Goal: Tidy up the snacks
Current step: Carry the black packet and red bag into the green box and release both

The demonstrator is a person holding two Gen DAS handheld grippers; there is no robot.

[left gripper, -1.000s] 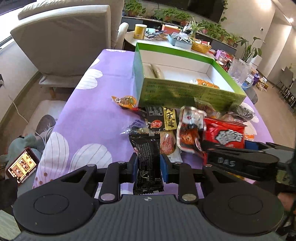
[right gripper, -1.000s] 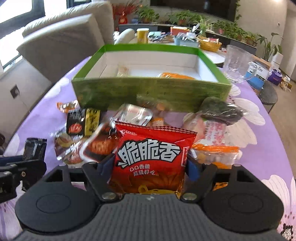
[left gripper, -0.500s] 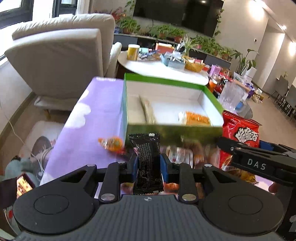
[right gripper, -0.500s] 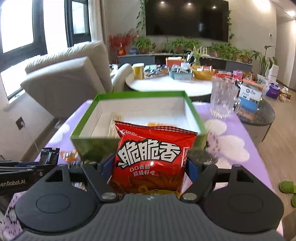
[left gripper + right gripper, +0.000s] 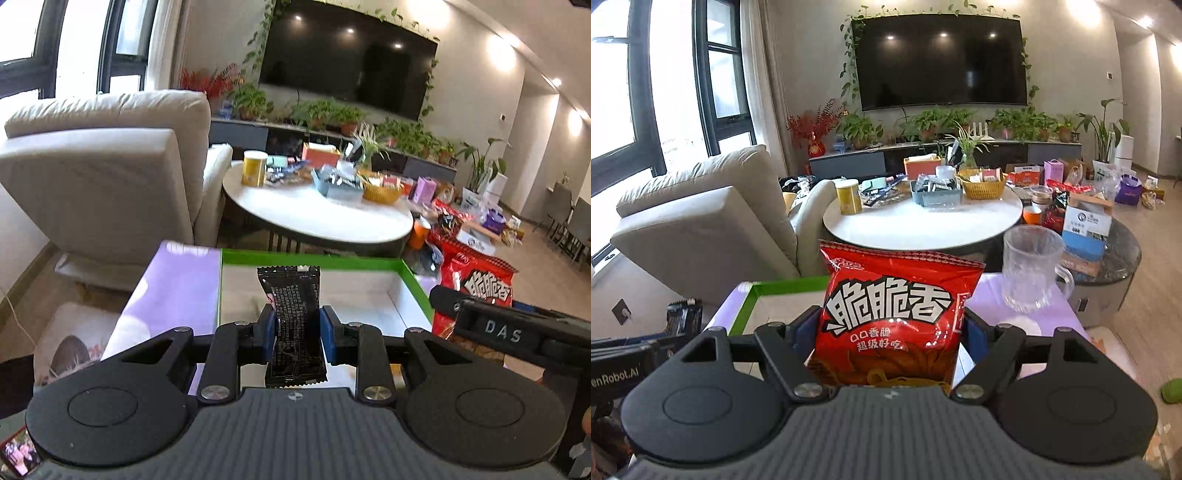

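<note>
1. Both tongs are rising off the snack pile, now out of view.
2. Left tongs (image 5: 294, 329) are clamping the black packet (image 5: 294, 325); right tongs (image 5: 890, 332) the red bag (image 5: 892, 317).
3. The green box (image 5: 369, 291) is sitting just ahead, beneath both, awaiting drops.

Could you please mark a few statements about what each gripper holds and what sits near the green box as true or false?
1. The left gripper is shut on a black snack packet. True.
2. The right gripper is open with nothing in it. False: it is shut on a red snack bag.
3. The green box has a white inside. True.
4. The clear glass mug stands inside the green box. False: it stands on the purple tablecloth, outside the box.
5. The television on the wall is showing a bright picture. False: its screen is dark.
</note>
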